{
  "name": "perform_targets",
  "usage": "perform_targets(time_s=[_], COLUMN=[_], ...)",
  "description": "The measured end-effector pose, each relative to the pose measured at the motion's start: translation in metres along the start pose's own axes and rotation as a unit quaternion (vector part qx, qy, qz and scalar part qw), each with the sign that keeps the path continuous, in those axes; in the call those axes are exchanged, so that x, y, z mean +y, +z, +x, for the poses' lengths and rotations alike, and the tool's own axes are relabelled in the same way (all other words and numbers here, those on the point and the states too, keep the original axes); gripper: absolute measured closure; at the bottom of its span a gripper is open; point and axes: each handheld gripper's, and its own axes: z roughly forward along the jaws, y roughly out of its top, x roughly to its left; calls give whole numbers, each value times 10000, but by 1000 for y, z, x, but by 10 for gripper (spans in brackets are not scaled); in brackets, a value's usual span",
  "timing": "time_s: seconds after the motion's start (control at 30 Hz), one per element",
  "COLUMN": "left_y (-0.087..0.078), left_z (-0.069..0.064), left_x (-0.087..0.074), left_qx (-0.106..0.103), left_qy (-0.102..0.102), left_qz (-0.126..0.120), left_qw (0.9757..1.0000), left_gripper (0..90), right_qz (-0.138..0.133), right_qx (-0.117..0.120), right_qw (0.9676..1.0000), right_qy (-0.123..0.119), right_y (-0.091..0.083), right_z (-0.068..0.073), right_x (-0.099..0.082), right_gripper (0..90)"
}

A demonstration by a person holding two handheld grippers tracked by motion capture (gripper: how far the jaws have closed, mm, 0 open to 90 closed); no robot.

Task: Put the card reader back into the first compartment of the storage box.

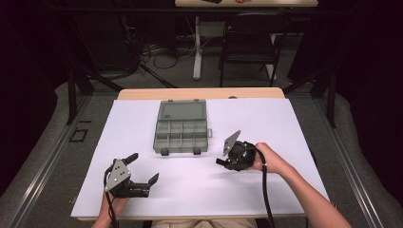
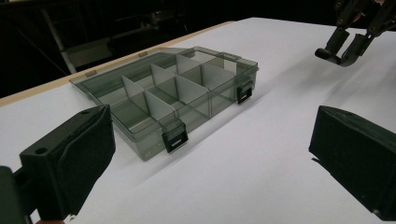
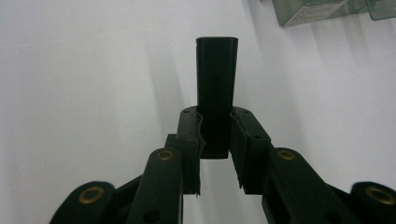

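Note:
A grey see-through compartment box lies open at the middle of the white table top, its lid folded back and several cells bare. My right gripper hovers to the right of the box, shut on a short black bar that sticks out past its jaws; the bar's end points toward the box's front. My left gripper rests near the table's front left, open, with nothing between its jaws. A corner of the box sits beyond the bar.
The box has two black latches on its near wall. Behind the table stand a dark chair and a white table leg among cables on the floor. White surface spreads on both sides of the box.

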Motion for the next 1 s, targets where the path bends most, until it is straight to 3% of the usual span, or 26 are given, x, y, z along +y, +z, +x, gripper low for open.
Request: perform_targets(time_s=[0.43, 1.0], left_y=[0, 2], left_z=[0, 0], left_x=[0, 0], left_qx=[2, -8], left_qy=[11, -13], left_qz=[-3, -3], left_qw=[10000, 10000], left_gripper=[3, 3], right_qz=[-167, -286], right_qx=[-205, -352], right_qw=[9994, 9986], right_qy=[220, 266], right_y=[0, -4], right_z=[-5, -10], right_x=[3, 13], right_gripper=[746, 745])
